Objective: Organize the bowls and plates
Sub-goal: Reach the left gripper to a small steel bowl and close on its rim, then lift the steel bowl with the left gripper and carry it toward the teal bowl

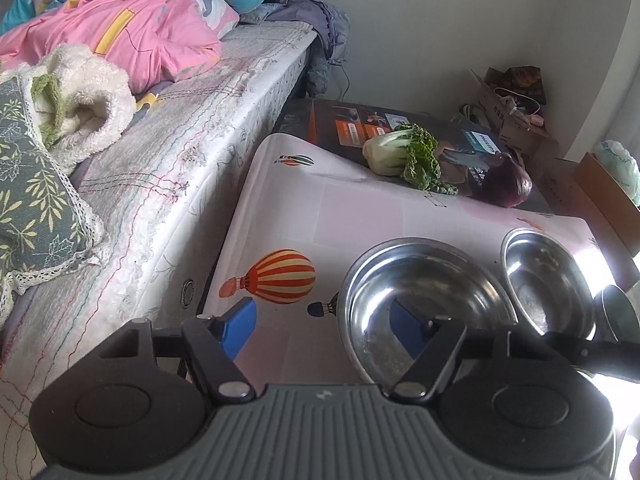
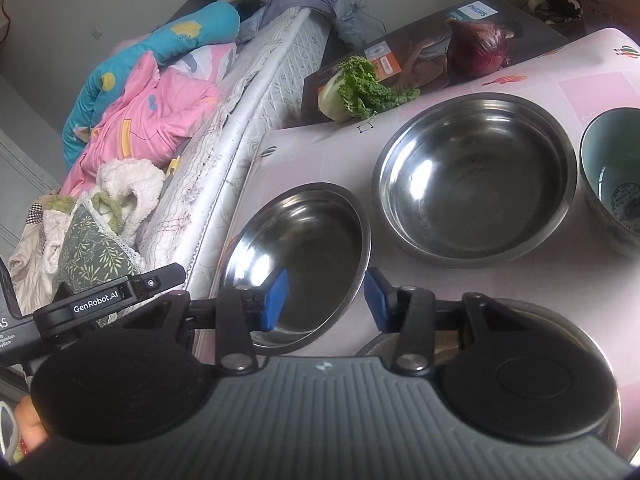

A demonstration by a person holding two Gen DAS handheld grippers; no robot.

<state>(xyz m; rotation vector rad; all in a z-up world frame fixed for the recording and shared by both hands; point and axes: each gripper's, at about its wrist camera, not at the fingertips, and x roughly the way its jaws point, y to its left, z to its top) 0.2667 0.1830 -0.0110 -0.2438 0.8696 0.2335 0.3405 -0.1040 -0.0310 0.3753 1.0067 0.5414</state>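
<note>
Fingers of both grippers gape empty: left gripper (image 1: 326,322) straddles a steel bowl's (image 1: 420,280) rim, right gripper (image 2: 326,300) another's.

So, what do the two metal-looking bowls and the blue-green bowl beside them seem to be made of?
The smaller bowl and the larger bowl look like polished stainless steel: grey, with mirror-like reflections and bright glare spots. The blue-green bowl is probably glazed ceramic: a thick rim, a glossy teal inside and a printed pattern outside.
</note>
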